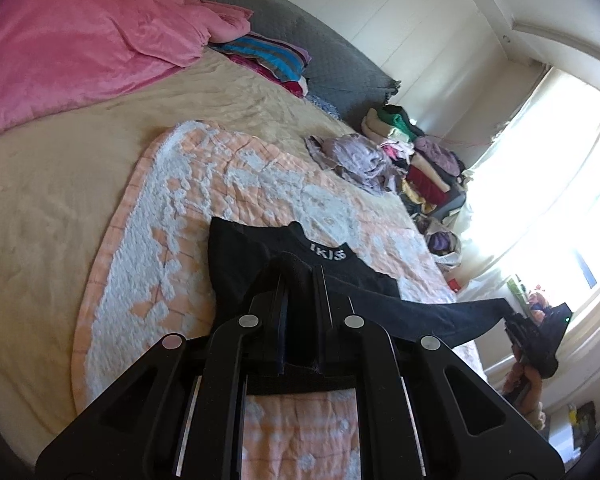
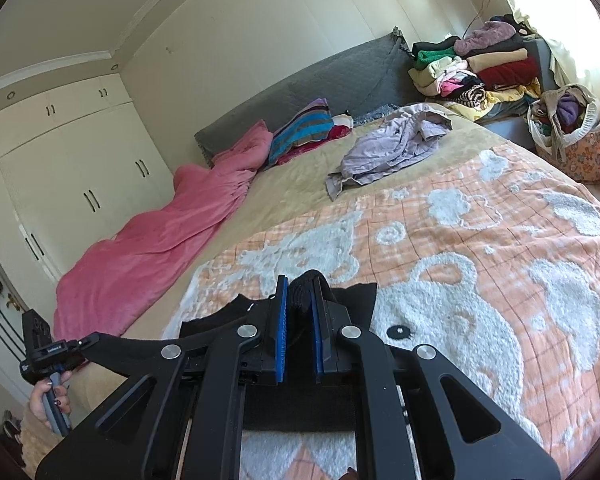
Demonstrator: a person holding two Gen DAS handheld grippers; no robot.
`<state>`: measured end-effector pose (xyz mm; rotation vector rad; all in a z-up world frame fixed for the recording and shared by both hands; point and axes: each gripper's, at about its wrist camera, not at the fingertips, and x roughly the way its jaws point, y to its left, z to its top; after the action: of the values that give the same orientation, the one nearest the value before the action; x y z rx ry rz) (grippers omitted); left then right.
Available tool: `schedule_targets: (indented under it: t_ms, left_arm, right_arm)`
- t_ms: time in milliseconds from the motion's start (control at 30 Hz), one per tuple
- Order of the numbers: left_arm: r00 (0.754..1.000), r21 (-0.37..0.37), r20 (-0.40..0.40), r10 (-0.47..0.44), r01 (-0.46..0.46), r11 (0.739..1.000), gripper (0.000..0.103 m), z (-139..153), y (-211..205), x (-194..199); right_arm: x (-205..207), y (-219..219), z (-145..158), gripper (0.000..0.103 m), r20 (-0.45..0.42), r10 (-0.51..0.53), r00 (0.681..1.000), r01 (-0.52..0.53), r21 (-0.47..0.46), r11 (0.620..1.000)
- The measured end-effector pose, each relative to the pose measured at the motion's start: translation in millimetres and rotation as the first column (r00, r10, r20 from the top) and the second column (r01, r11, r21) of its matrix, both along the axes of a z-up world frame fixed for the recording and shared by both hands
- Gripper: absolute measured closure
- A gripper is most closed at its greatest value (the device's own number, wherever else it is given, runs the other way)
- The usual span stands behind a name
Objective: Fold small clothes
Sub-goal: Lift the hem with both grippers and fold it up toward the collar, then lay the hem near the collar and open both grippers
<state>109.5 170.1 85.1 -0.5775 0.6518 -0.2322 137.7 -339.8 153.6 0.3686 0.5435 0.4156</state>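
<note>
Left view: the left gripper (image 1: pixel 300 276), bottom centre, pinches one edge of the black garment (image 1: pixel 260 256) above the orange blanket (image 1: pixel 140 240).

Right view: the right gripper (image 2: pixel 300 292) pinches the opposite edge. The fold is probably underway; next, laying the stretched cloth down evenly.

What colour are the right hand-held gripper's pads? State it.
Blue pads, clearest in the right wrist view.
</note>
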Motion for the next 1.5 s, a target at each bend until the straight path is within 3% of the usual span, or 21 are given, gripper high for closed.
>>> schedule_targets:
  t_ms: [467,767,1067,1167,1233,1267,1500]
  left_arm:
    - [0.999,0.077,-0.023,0.046,-0.044,0.996,0.099,-15.7,-5.2,42.8]
    - [0.996,0.049,-0.059,0.072,-0.069,0.996,0.099,-38.8,-1.6,61.2]
    - [0.994,0.068,-0.071,0.083,-0.078,0.995,0.098,-49.9,-2.7,63.3]
    - [0.995,0.090,-0.058,0.082,-0.077,0.993,0.095,-49.3,-6.6,60.3]
    - [0.993,0.123,-0.038,0.108,-0.103,0.987,0.074,-45.8,-8.4,56.5]
    - [0.992,0.136,-0.024,0.120,-0.116,0.984,0.070,-43.6,-7.7,54.1]
    - [0.997,0.173,-0.012,0.074,-0.071,0.982,0.070,-39.1,-23.4,46.7]
  right_arm:
    - [54.9,5.0,-30.6,0.094,-0.075,-0.028,0.997,0.027,-0.020,0.999]
    - [71.7,8.6,-50.1,0.094,-0.116,-0.031,0.993,0.027,-0.040,0.999]
    - [79.1,13.5,-67.6,0.090,-0.140,-0.063,0.988,0.052,-0.082,0.995]
    - [75.5,10.8,-68.8,0.089,-0.125,-0.083,0.989,0.071,-0.095,0.993]
    - [72.1,7.1,-69.9,0.087,-0.125,-0.091,0.988,0.080,-0.090,0.993]
    - [70.1,6.2,-69.4,0.087,-0.122,-0.090,0.988,0.080,-0.088,0.993]
    - [42.2,26.7,-69.1,0.087,-0.085,-0.015,0.996,0.000,-0.171,0.985]
